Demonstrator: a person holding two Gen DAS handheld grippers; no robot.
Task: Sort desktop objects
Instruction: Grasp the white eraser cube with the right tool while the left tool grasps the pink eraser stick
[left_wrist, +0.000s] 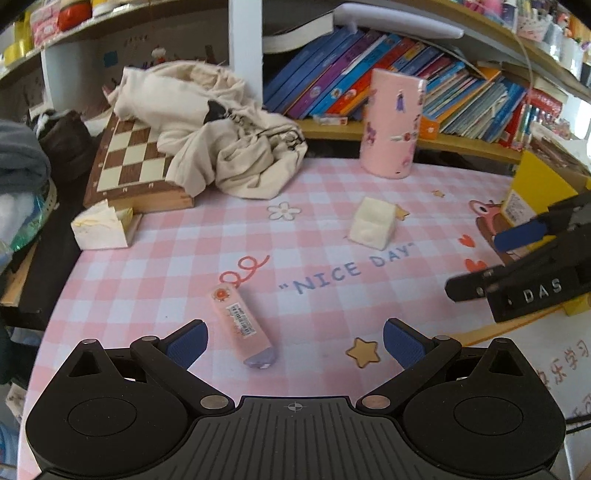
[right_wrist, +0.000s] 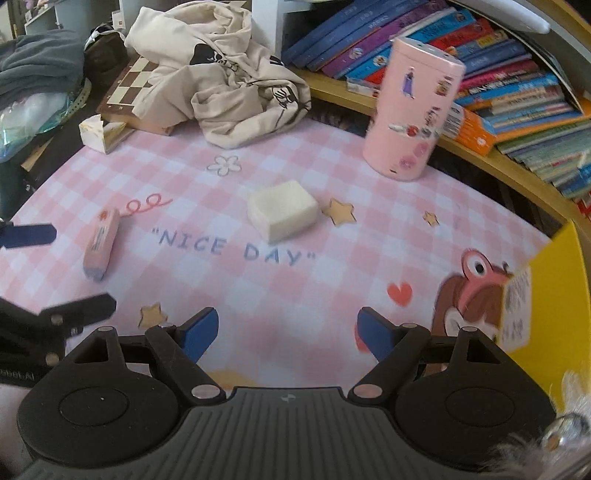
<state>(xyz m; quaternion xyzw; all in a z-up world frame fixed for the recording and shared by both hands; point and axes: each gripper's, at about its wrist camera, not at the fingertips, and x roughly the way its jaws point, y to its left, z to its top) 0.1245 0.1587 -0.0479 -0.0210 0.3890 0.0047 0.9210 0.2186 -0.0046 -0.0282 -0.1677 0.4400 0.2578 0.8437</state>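
Observation:
A pink glue-stick-like tube (left_wrist: 242, 326) with a barcode label lies on the pink checked mat, just ahead of my left gripper (left_wrist: 295, 341), whose jaws stand open and empty. The tube lies nearer its left pad. The tube (right_wrist: 100, 243) shows at the left of the right wrist view. A white cube-shaped block (left_wrist: 371, 226) (right_wrist: 282, 211) rests mid-mat. A tall pink cylinder box (left_wrist: 392, 123) (right_wrist: 413, 110) with stickers stands at the back. My right gripper (right_wrist: 288, 334) hangs open over bare mat; it shows at the right edge (left_wrist: 480, 262) of the left wrist view.
A cream cloth bag (left_wrist: 218, 133) lies over a chessboard (left_wrist: 129, 166) at the back left. A torn white box (left_wrist: 101, 229) sits beside it. Books (left_wrist: 424, 81) fill the shelf behind. A yellow box (right_wrist: 546, 295) stands at the right.

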